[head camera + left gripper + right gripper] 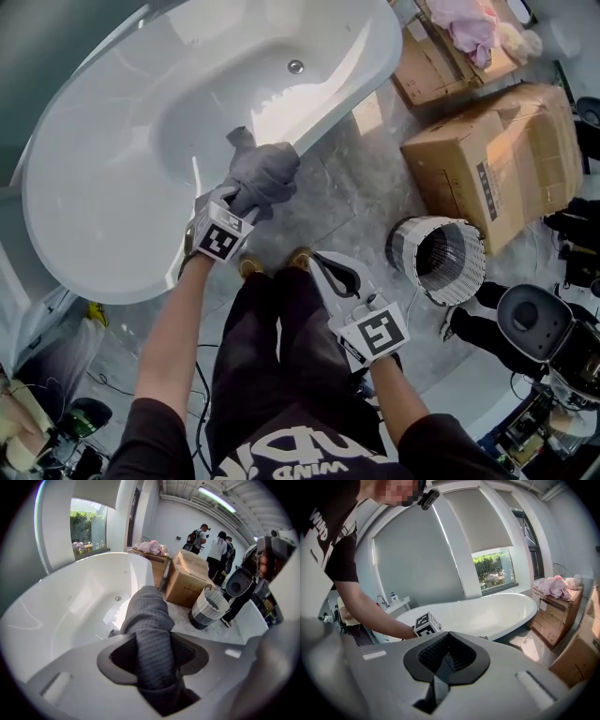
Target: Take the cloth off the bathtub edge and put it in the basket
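Sitting pinched in left tool (157,658): cloth (149,616).

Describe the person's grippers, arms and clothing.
The left gripper and right gripper have light grey bodies, black ribbed pads, and a white cube with black square markers each. The person wears a black short-sleeved shirt with white lettering and black trousers.

left gripper (242,197): on cloth (272,167) at bathtub (56,246) rim | basket (439,251): on floor, well apart
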A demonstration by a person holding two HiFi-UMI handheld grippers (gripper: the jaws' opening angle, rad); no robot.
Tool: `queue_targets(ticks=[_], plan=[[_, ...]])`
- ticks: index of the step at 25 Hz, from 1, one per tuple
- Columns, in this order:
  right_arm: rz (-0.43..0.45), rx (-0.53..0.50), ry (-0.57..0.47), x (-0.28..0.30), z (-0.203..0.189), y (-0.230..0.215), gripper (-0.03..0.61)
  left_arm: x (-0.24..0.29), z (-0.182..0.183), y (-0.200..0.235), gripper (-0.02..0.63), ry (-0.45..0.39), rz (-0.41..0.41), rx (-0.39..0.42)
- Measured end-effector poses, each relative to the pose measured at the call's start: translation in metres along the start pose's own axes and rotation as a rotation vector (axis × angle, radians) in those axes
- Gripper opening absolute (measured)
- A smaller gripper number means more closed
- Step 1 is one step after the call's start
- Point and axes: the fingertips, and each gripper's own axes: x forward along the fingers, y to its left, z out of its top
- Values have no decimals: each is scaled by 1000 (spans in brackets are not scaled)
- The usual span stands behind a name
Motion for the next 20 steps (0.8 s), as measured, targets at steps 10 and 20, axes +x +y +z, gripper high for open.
queue_targets(ticks=[10, 20], plan=[[-1, -22, -6, -14, 20, 10, 9, -49, -5, -18, 64, -43, 23, -83], [-5, -43, -27, -43, 49, 21, 9, -150, 35, -53, 64, -235, 23, -185]])
